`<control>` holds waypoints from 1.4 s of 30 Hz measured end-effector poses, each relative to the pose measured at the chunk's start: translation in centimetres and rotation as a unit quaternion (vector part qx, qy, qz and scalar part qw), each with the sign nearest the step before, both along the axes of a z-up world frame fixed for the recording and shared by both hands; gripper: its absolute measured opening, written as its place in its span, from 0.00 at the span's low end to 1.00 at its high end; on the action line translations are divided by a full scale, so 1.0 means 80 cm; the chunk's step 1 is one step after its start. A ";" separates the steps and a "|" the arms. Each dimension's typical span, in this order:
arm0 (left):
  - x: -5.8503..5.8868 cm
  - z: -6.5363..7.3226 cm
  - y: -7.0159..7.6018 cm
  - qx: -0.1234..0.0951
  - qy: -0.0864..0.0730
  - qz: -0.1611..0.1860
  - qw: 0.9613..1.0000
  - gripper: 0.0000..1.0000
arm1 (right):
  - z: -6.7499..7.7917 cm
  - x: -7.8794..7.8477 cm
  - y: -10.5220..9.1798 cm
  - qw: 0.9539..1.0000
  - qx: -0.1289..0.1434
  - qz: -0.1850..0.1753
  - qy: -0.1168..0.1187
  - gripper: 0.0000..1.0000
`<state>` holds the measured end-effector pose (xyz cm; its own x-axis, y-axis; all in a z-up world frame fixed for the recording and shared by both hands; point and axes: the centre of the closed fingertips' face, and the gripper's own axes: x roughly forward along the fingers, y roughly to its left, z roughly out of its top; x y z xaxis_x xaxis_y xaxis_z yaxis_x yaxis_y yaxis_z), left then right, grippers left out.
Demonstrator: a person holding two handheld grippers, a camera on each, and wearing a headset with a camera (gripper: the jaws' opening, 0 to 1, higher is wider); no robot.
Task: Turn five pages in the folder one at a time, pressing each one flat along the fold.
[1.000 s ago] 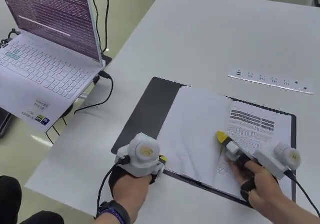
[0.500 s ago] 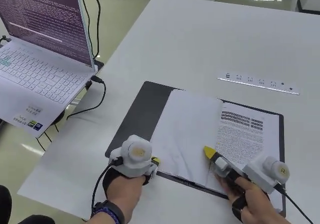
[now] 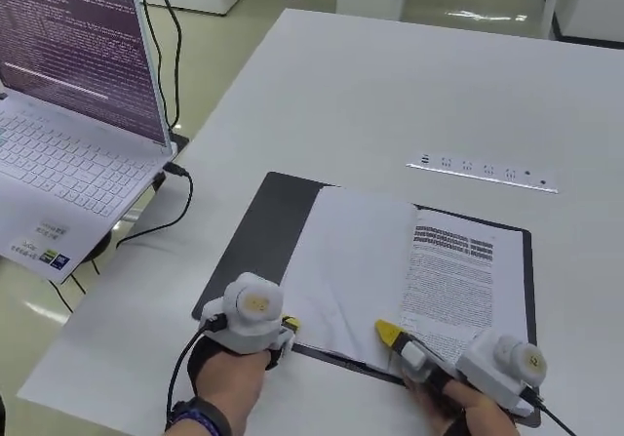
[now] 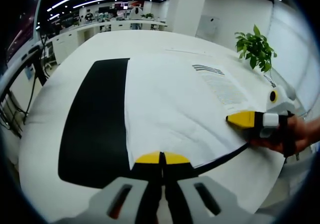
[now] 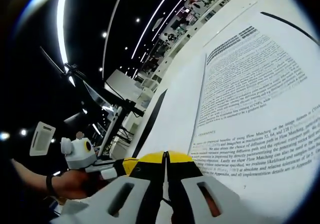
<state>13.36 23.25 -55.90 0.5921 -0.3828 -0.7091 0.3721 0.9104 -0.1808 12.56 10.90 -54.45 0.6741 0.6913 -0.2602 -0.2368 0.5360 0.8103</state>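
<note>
Your left gripper (image 4: 161,158): jaws closed, yellow tips meeting. In its own view the tips sit at the near edge of the blank page (image 4: 165,98), at that page's six o'clock. Whether they pinch the paper cannot be told.

Your right gripper (image 5: 165,159): jaws likewise closed, tip to tip. The tips rest at the near end of the fold (image 5: 200,103), which runs away from them toward one o'clock in the right gripper view. In the head view this gripper (image 3: 387,334) lies at six o'clock of the folder (image 3: 258,236), pointing toward ten o'clock.

The folder lies open on the white table (image 3: 390,75). The blank page (image 3: 351,256) rises slightly and shows creases; the bare black cover is exposed at its nine o'clock. The printed page (image 3: 458,275) lies flat at its three o'clock, text uppermost.

Beyond the folder, head view: a power strip (image 3: 483,174) lies on the table at one o'clock, apart from the cover. An open laptop (image 3: 68,153) stands at ten o'clock, off the table edge, screen lit with lines of text.
</note>
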 end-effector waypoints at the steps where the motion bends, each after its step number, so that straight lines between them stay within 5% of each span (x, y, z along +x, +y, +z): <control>1: 0.000 0.000 0.000 0.000 0.000 0.001 1.000 0.00 | 0.000 -0.002 0.000 1.000 0.001 -0.001 0.000 0.00; 14: 0.000 0.000 0.000 -0.001 0.003 0.016 1.000 0.00 | -0.001 -0.015 0.003 1.000 -0.005 -0.005 0.015 0.00; 23: -0.001 0.004 0.002 -0.045 0.012 0.070 0.996 0.00 | 0.009 -0.020 -0.010 0.997 0.003 -0.072 0.040 0.00; 26: -0.002 0.016 -0.003 -0.057 -0.005 0.070 0.996 0.04 | 0.018 -0.024 -0.022 0.995 -0.002 -0.092 0.037 0.03; 42: -0.018 0.078 -0.008 -0.046 -0.059 -0.016 0.997 0.21 | 0.040 -0.061 -0.104 0.988 -0.081 -0.128 0.012 0.27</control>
